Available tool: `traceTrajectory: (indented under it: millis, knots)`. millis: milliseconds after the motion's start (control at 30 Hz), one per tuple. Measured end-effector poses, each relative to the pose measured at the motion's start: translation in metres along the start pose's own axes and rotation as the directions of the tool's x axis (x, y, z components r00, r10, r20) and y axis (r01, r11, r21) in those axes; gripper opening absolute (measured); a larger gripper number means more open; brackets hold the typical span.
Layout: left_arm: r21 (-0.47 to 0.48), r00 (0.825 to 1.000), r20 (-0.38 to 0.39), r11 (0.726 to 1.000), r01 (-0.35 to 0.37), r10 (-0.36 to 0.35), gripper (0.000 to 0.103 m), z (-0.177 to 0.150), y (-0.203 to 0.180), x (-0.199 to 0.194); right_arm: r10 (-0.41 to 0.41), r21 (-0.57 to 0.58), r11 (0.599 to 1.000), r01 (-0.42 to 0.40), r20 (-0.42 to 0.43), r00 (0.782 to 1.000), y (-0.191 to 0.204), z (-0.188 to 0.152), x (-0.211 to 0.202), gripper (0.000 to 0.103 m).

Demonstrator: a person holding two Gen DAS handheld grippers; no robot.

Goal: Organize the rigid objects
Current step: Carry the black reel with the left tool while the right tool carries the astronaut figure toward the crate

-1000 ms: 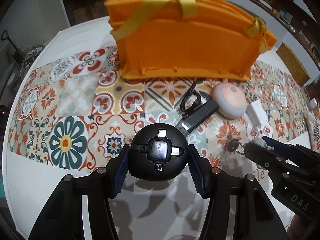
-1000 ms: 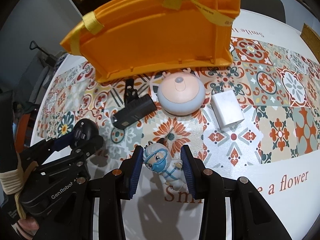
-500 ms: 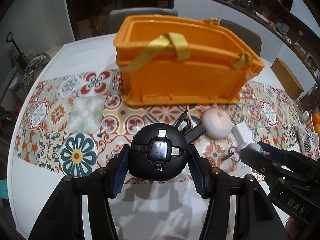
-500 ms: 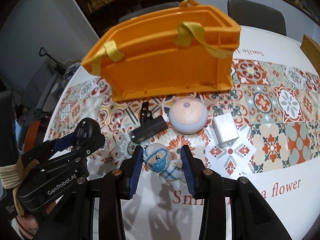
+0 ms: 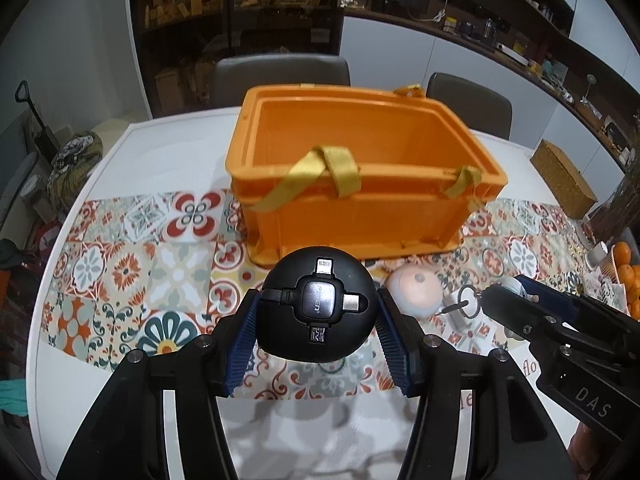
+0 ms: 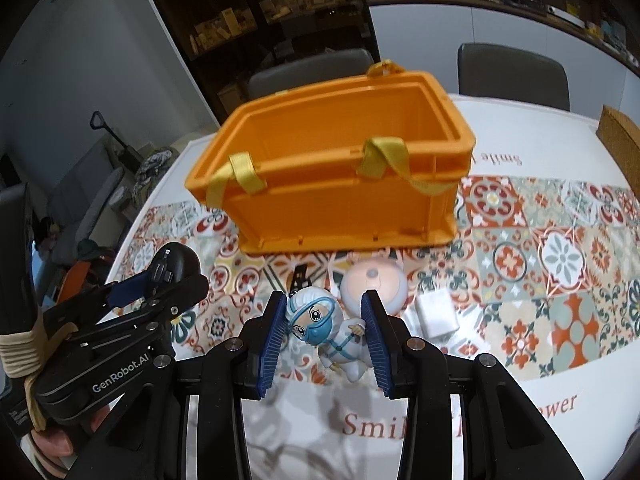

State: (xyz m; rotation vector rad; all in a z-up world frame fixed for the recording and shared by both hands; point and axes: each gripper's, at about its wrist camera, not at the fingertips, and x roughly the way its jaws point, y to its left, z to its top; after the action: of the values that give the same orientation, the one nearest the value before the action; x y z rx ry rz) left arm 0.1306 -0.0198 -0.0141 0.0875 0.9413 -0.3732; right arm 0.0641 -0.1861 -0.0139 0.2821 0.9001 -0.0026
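Note:
My left gripper point(image 5: 316, 316) is shut on a black round cable adapter point(image 5: 316, 304) and holds it well above the table, in front of the orange crate point(image 5: 360, 216). My right gripper point(image 6: 324, 324) is shut on a small white-and-blue figurine keychain point(image 6: 324, 324), also lifted. The crate point(image 6: 344, 204) stands open and looks empty, with yellow straps over its near rim. The left gripper with the adapter shows at the left of the right wrist view point(image 6: 160, 280). The right gripper shows at the right of the left wrist view point(image 5: 508, 300).
On the patterned table runner point(image 6: 560, 256) lie a pink round dome point(image 6: 374, 284), a white charger block point(image 6: 436, 312) and a black clip device point(image 6: 300, 278), partly hidden. A cork box point(image 5: 564, 178) and oranges point(image 5: 628, 280) stand at the right. Chairs stand behind the table.
Both grippers have risen and pulled back from the table with their objects. The crate now looks smaller and its inside shows.

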Motion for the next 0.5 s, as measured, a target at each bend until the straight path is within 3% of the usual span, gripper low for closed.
traceTrajectory:
  millis: [500]
  knots:
    - [0.020, 0.996, 0.084, 0.999, 0.028, -0.030, 0.056, 0.043, -0.007, -0.019, 0.007, -0.037, 0.999, -0.003, 0.106, 0.994, 0.008, 0.037, -0.024, 0.039]
